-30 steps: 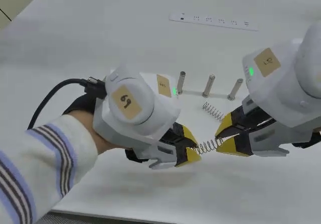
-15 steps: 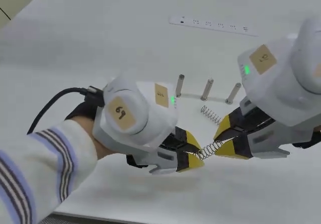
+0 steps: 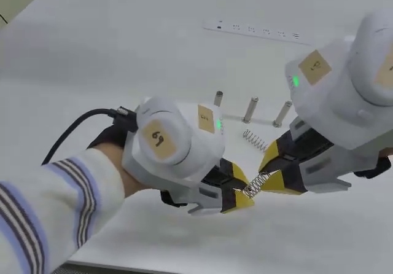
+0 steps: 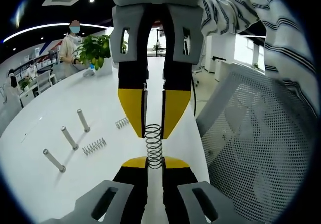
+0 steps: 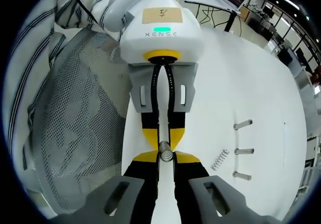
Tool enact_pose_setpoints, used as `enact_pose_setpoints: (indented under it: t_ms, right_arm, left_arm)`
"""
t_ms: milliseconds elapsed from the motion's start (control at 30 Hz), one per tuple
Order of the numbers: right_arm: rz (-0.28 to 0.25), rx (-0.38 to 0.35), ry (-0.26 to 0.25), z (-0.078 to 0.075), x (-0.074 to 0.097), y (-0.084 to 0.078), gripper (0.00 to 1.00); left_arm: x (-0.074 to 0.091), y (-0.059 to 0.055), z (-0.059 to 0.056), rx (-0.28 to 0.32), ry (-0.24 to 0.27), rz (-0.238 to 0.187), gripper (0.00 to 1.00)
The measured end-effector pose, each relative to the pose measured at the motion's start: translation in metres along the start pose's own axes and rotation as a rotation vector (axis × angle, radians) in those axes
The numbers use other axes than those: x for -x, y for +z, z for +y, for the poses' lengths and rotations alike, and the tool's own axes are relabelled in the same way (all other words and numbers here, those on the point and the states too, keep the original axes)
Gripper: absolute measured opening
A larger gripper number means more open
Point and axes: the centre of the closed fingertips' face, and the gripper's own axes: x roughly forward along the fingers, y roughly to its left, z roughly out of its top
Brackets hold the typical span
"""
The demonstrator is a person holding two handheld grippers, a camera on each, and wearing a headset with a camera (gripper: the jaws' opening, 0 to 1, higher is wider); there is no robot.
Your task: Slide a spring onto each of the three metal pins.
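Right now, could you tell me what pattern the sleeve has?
The sleeve is white, striped blue and dark, clearest in the head view.

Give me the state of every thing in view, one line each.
Held spring, off the table, pinched at both ends.
Left gripper, shut on held spring.
Right gripper, shut on held spring.
Two loose springs, lying flat on table.
Three pins, upright, bare.

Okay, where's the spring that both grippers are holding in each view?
Head view: spring, lower centre-right, between the yellow jaws.
Left gripper view: spring, centre, upright between facing jaws.
Right gripper view: spring, just below centre, seen end-on.
Shared landmark: the row of three pins.
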Motion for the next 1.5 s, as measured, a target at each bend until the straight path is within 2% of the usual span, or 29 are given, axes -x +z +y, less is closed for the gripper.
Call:
enact_pose_setpoints:
  t_ms: [100,200,367,500,667,1033,1267,1367,1500]
  right_arm:
    - [0.002,-0.01,0.002,-0.001,0.001,-0.002,0.07]
    - [-0.008,-0.007,0.008,-0.001,0.005,-0.003,0.08]
    - [-0.019,0.008,0.019,0.0,0.007,-0.002,0.08]
    - [-0.026,0.06,0.04,0.003,0.004,-0.001,0.08]
    - [-0.02,0.047,0.049,0.002,-0.002,-0.003,0.09]
    - [0.001,0.068,0.054,0.002,-0.008,-0.002,0.09]
    - [0.005,0.077,0.057,-0.002,-0.011,0.0,0.09]
    - [-0.006,0.019,0.068,-0.003,-0.013,0.002,0.08]
    - [-0.005,0.013,0.064,-0.006,-0.013,0.002,0.08]
  left_arm:
    - [-0.001,0.001,0.0,-0.008,0.0,-0.007,0.01]
    - [-0.001,0.004,0.0,0.02,-0.007,-0.022,0.01]
    - [0.0,0.007,0.0,0.006,-0.01,-0.036,0.01]
    - [0.0,0.005,0.0,-0.005,-0.008,-0.03,0.01]
    - [0.002,0.006,0.0,-0.004,-0.004,-0.033,0.01]
    - [0.006,0.013,0.003,-0.013,0.002,-0.057,0.01]
    - [0.008,0.011,0.007,-0.016,0.01,-0.05,0.01]
    - [0.008,0.009,0.007,-0.011,0.005,-0.054,0.01]
    - [0.008,0.009,0.009,0.002,0.01,-0.062,0.01]
